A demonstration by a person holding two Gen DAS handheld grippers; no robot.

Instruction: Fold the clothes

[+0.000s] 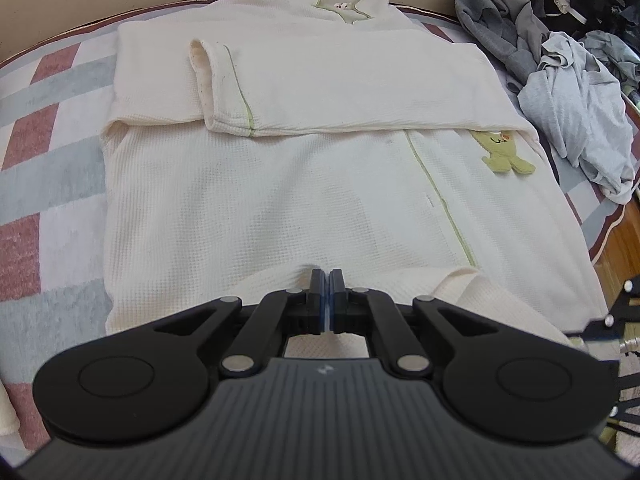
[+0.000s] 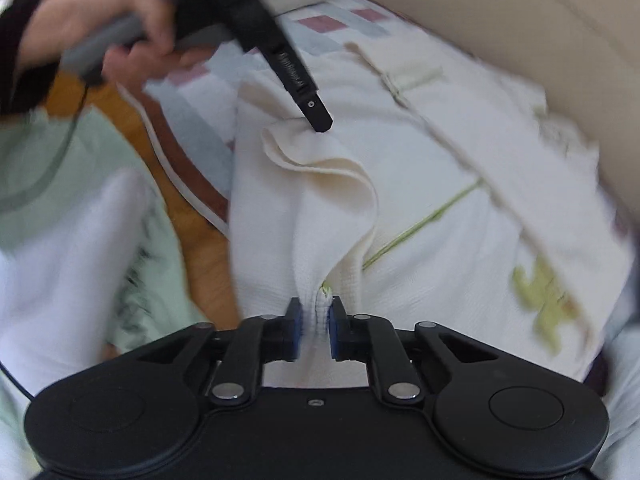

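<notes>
A cream waffle-knit garment [image 1: 280, 184] with green trim lies flat on a bed, its sleeves folded across the chest. A green animal patch [image 1: 504, 152] sits on its right side. My left gripper [image 1: 328, 280] is at the near hem, jaws shut, with the cloth rising around the fingertips. In the right wrist view the garment [image 2: 440, 160] is blurred. There my right gripper [image 2: 316, 312] is shut on a bunched bit of hem at the green trim. The left gripper [image 2: 318, 122], held by a hand [image 2: 100, 12], pinches the hem farther along, and a loose fold hangs between the two.
The checked bedspread [image 1: 48, 160] shows around the garment. A pile of grey clothes [image 1: 560, 80] lies at the right of the bed. Wooden floor [image 2: 192, 208] runs along the bed edge, with the person's pale green and white clothing [image 2: 80, 200] beside it. A beige wall [image 2: 520, 20] backs the bed.
</notes>
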